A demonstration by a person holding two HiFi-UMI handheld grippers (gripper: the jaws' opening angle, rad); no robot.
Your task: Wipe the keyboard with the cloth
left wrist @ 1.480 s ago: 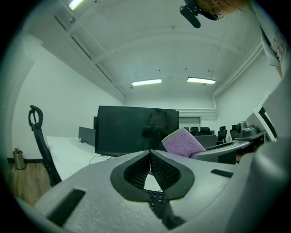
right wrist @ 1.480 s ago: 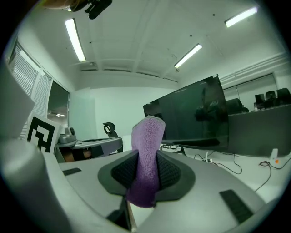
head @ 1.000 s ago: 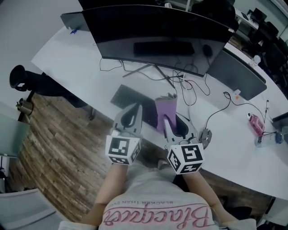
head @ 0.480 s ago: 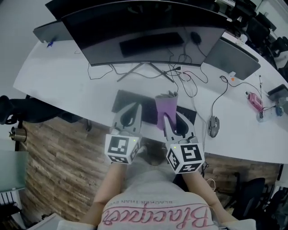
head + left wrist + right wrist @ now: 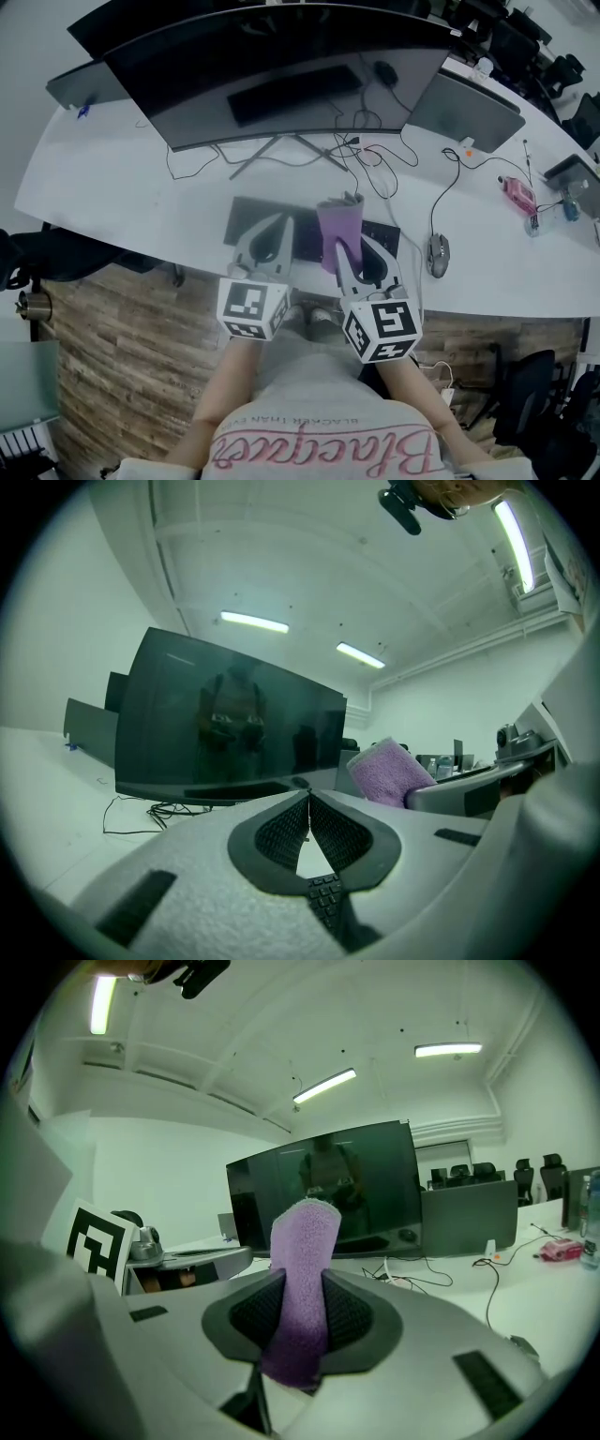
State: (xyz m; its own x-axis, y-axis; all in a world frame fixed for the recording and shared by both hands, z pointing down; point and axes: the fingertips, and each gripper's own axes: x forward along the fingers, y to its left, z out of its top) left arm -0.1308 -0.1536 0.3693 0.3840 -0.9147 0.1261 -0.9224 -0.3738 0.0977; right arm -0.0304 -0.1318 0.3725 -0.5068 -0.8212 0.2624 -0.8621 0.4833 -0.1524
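A dark keyboard (image 5: 251, 217) lies at the white desk's front edge, partly hidden under both grippers. My right gripper (image 5: 345, 246) is shut on a folded purple cloth (image 5: 338, 228) that sticks up past its fingertips, above the keyboard's right half. The right gripper view shows the cloth (image 5: 305, 1269) pinched between the jaws of that gripper (image 5: 302, 1283). My left gripper (image 5: 282, 223) hovers over the keyboard's left half. Its tips (image 5: 308, 795) meet with nothing between them, and a few keys (image 5: 324, 898) show through the gap below. The cloth (image 5: 388, 772) appears to its right.
A wide curved monitor (image 5: 281, 66) stands behind the keyboard, with a second keyboard (image 5: 292, 94) beyond it. A mouse (image 5: 437, 253) and loose cables (image 5: 380, 159) lie to the right. A grey screen (image 5: 464, 112) and a pink object (image 5: 517, 195) sit further right. Wooden floor (image 5: 122, 319) lies on the left.
The head view has pulled back and swung, so more of the desk shows. Both grippers keep the same pose over the keyboard, the right still holding the cloth.
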